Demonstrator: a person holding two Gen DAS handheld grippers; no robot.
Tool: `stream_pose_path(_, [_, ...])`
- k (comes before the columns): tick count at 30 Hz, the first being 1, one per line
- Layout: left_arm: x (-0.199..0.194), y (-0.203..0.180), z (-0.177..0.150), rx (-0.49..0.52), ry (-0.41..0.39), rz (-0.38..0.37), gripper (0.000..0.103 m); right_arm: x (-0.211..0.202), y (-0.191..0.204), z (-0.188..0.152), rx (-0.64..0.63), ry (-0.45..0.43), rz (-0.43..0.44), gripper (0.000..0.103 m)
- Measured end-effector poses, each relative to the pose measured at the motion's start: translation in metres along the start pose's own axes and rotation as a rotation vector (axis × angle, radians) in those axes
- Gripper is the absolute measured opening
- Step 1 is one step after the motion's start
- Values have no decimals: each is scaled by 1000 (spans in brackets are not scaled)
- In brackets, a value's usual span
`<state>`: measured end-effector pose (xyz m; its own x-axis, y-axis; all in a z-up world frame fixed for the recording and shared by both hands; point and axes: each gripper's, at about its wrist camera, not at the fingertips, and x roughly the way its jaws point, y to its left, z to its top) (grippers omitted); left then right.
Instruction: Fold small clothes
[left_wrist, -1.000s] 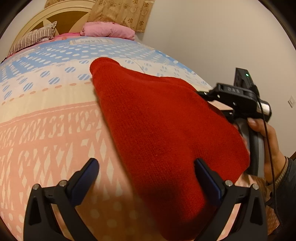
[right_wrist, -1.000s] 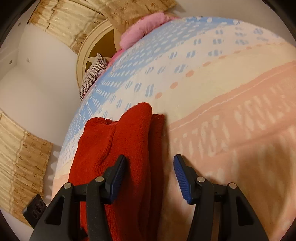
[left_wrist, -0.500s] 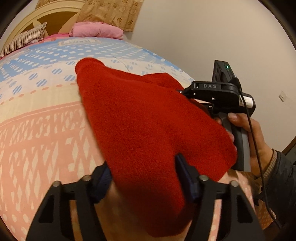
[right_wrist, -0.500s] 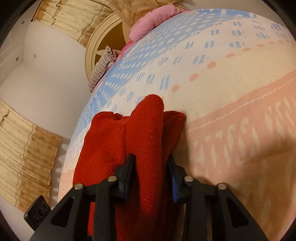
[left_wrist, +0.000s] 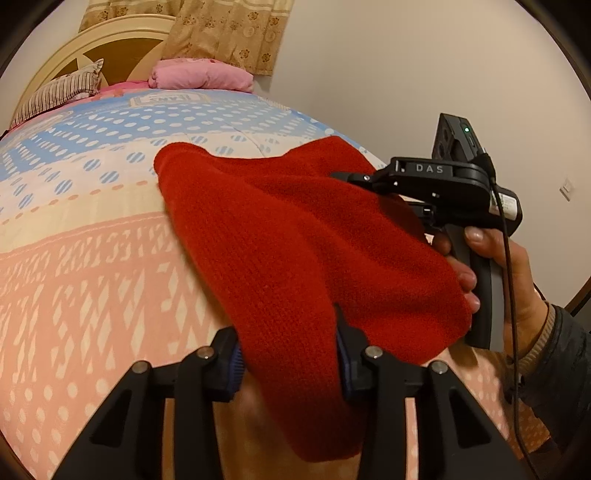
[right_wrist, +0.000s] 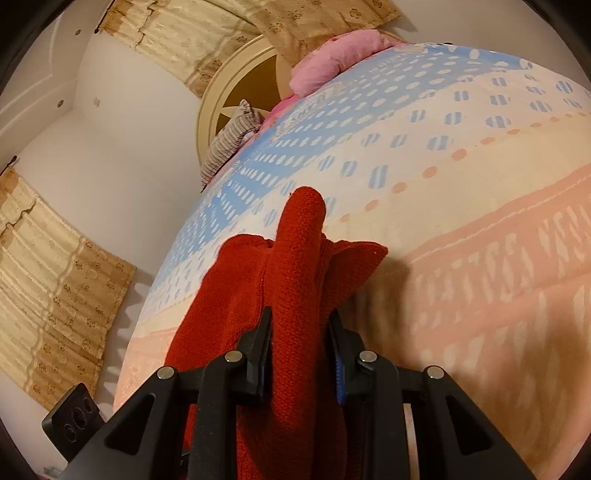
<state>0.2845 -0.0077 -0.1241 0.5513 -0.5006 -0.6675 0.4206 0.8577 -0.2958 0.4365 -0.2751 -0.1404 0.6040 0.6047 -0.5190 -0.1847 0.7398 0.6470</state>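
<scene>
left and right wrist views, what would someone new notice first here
A red knit garment dominates both views, lying on a bedspread patterned in pink, cream and blue. Both grippers are clamped on it: the left gripper at its near edge, the right gripper on a raised fold. Behind, a pink pillow sits against the round headboard.

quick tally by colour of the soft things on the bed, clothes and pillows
Red: 1, the red knit garment, clamped by the left gripper and the right gripper
Pink: 1, the pink pillow
Striped: 1, the striped pillow
Total: 3, all on the patterned bedspread
</scene>
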Motion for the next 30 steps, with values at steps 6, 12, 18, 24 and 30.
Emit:
stream_pose_path(6, [-15, 1, -5, -11, 5, 8, 40, -1, 24, -10, -37, 14, 37, 27])
stream_pose_path(12, [-31, 10, -9, -39, -5, 21, 39, 3, 48, -23, -66, 31, 78, 27])
stream_pose_path(18, [-49, 17, -15, -49, -27, 40, 39, 13, 64, -37, -78, 56, 115, 27])
stream_pose_path(24, [-67, 26, -25, -67, -47, 61, 39, 27, 86, -51, -95, 81, 158, 27])
stream_pose_path(30, [-86, 39, -36, -102, -63, 78, 39, 39, 109, -64, -121, 105, 189, 27])
